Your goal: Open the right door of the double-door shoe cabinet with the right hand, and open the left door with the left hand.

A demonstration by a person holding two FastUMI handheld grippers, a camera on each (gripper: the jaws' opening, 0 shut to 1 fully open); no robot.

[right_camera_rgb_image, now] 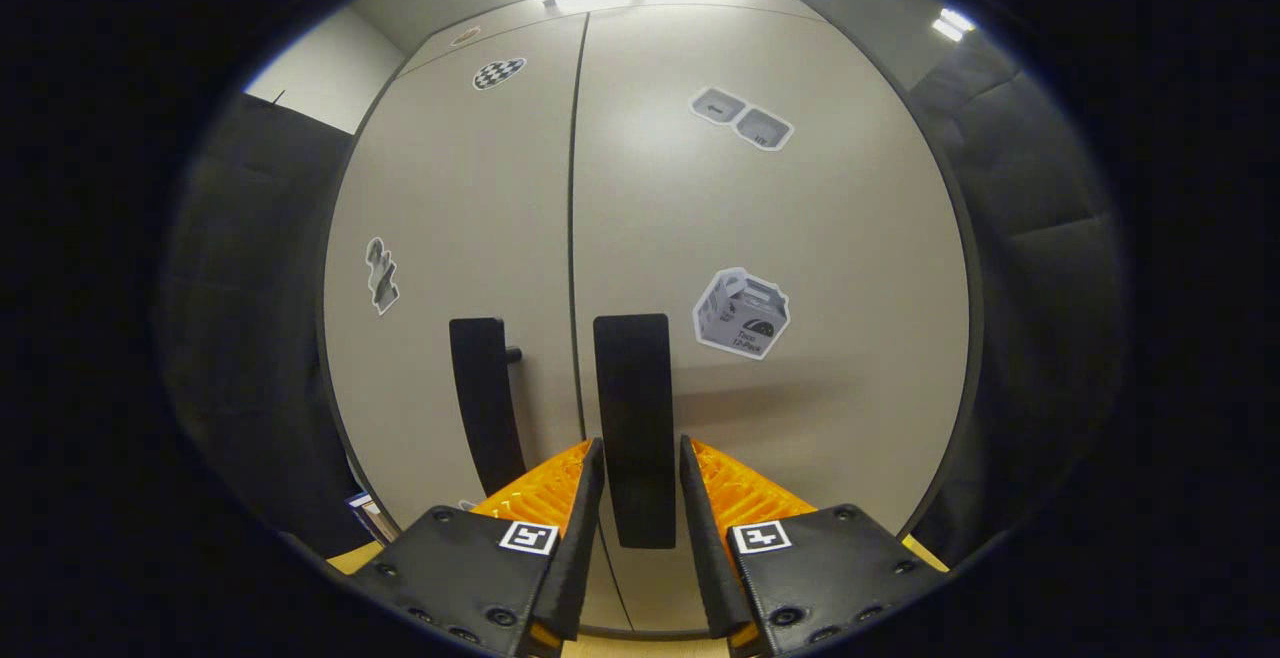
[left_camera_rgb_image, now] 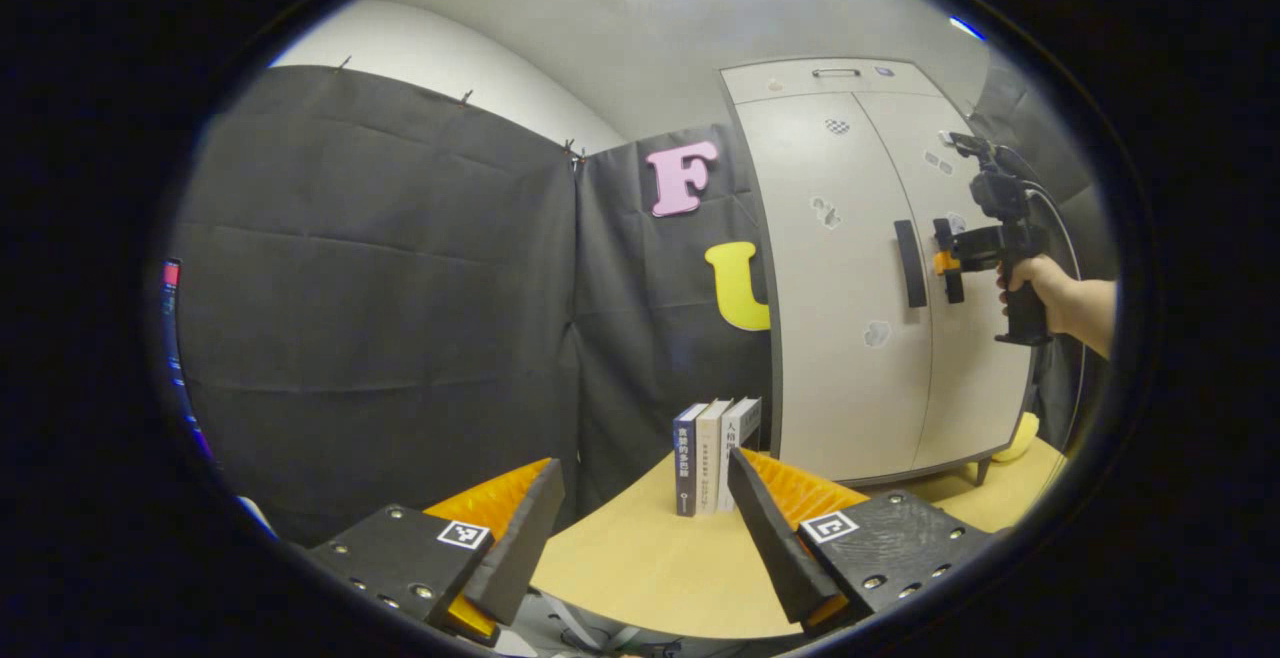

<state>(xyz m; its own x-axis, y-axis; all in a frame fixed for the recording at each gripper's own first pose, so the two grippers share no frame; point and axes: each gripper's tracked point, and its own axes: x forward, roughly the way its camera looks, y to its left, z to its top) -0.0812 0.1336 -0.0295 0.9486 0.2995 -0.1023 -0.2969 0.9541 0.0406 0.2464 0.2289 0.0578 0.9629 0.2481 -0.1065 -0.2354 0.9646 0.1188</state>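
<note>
The pale double-door shoe cabinet [left_camera_rgb_image: 840, 358] stands on the table at the right, both doors shut flat. In the right gripper view, the right door [right_camera_rgb_image: 800, 238] carries a dark vertical handle [right_camera_rgb_image: 632, 378]. My right gripper [right_camera_rgb_image: 640, 443] is closed around the lower part of this handle, one finger on each side. The left door's handle [right_camera_rgb_image: 485, 398] stands free beside it. The left gripper view shows that right gripper [left_camera_rgb_image: 948, 260], held by a hand [left_camera_rgb_image: 1040, 283], at the handles. My left gripper [left_camera_rgb_image: 642, 460] is open over the table, well short of the cabinet, with nothing between its fingers.
Three books [left_camera_rgb_image: 715, 453] stand upright on the light wooden table [left_camera_rgb_image: 640, 568], just left of the cabinet's foot. A yellow object [left_camera_rgb_image: 1020, 438] lies by the cabinet's right leg. Black cloth walls close off the left and back.
</note>
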